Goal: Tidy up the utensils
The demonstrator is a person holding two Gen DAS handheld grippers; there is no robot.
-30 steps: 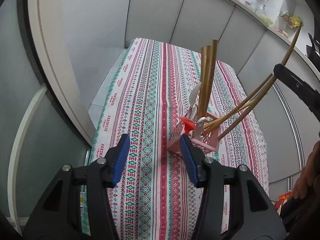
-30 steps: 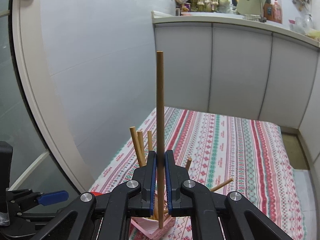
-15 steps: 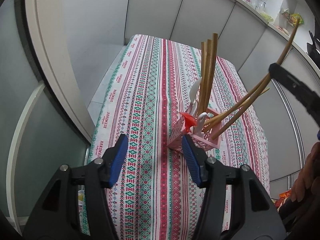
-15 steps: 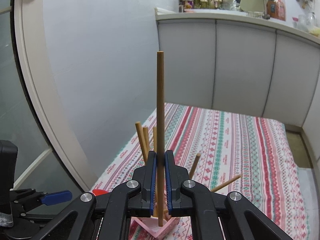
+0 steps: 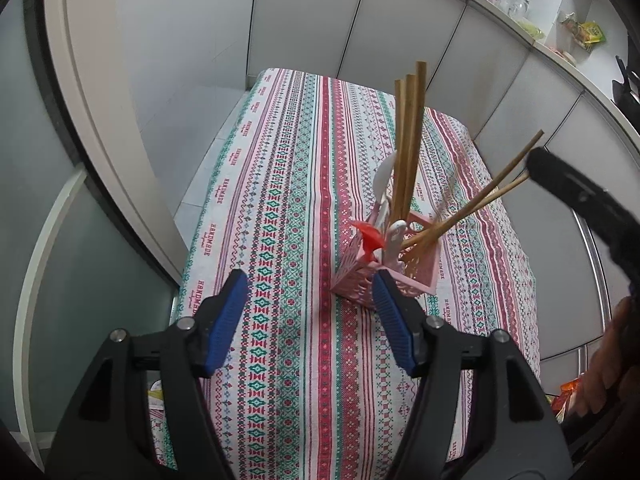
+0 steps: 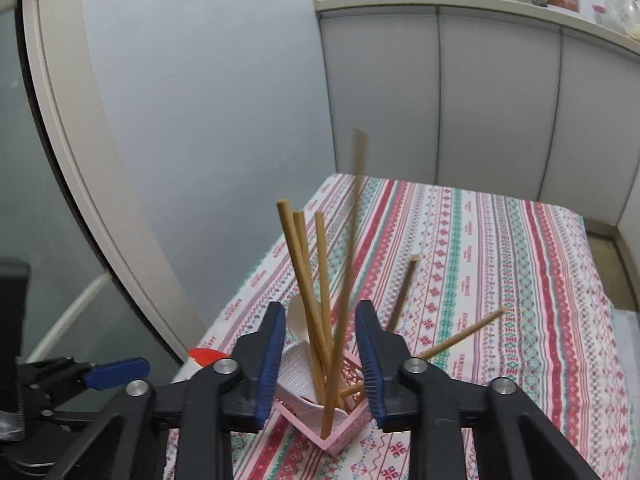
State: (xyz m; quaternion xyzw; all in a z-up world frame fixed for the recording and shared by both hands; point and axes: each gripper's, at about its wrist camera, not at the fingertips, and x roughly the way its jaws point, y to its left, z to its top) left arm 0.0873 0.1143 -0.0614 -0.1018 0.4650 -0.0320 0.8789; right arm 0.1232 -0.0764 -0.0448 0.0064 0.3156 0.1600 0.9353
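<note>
The surface [image 5: 304, 360] wears a striped cloth in red, green and white, and it runs lengthwise away from both cameras toward grey cabinet doors [image 6: 496, 100]. Near the middle of the cloth stands a pink utensil holder [image 5: 416, 276] with latticed walls, upright, its near corner turned toward the right wrist view.

The left gripper [image 5: 311, 320] hovers above the near part of the cloth, tilted down and looking along the surface, its jaws wide apart with nothing between them; its right blue pad [image 5: 390, 316] overlaps the holder's near wall in the picture, though contact cannot be judged. The right gripper [image 6: 320, 364] is poised over the holder from the other side, pointing down at it, jaws likewise apart and gripping nothing. In the left wrist view its black body reaches in from the right edge.

Between the right jaws a single chopstick [image 6: 344, 300] stands in the holder's near corner, blurred at its top. A bundle of chopsticks [image 5: 406, 148] rises nearly upright from the holder; two more [image 5: 476, 204] lean out toward the right. A white spoon [image 5: 382, 184] and a red utensil [image 5: 368, 236] also sit inside.
</note>
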